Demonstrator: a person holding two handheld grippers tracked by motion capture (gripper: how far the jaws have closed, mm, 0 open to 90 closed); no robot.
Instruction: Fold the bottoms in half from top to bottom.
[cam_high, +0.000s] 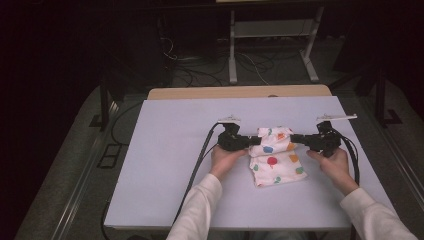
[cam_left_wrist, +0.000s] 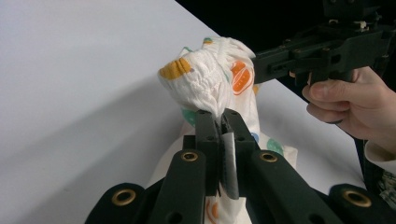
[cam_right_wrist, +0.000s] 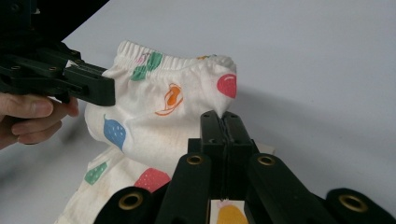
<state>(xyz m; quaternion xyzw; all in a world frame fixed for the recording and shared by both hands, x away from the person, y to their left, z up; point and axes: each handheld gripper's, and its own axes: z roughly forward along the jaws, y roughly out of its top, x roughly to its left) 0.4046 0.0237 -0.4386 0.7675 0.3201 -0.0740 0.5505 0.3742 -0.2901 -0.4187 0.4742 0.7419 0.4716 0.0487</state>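
The printed cloth (cam_high: 276, 156) lies right of centre on the white table (cam_high: 165, 150), its upper part lifted and bunched between our two tools. The left gripper (cam_left_wrist: 219, 122) and right gripper (cam_right_wrist: 225, 122) are each clamped on a thin pinch of fabric at opposite sides. Those bites are small — pulling apart too hard could slip one free, and the lifted part would drop in a crumple — so we judge even tension matters.

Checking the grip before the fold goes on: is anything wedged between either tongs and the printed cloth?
Nothing visible. The left tongs and right tongs are each shut directly on an edge of the fruit-print cloth, which is lifted partly off the white table.
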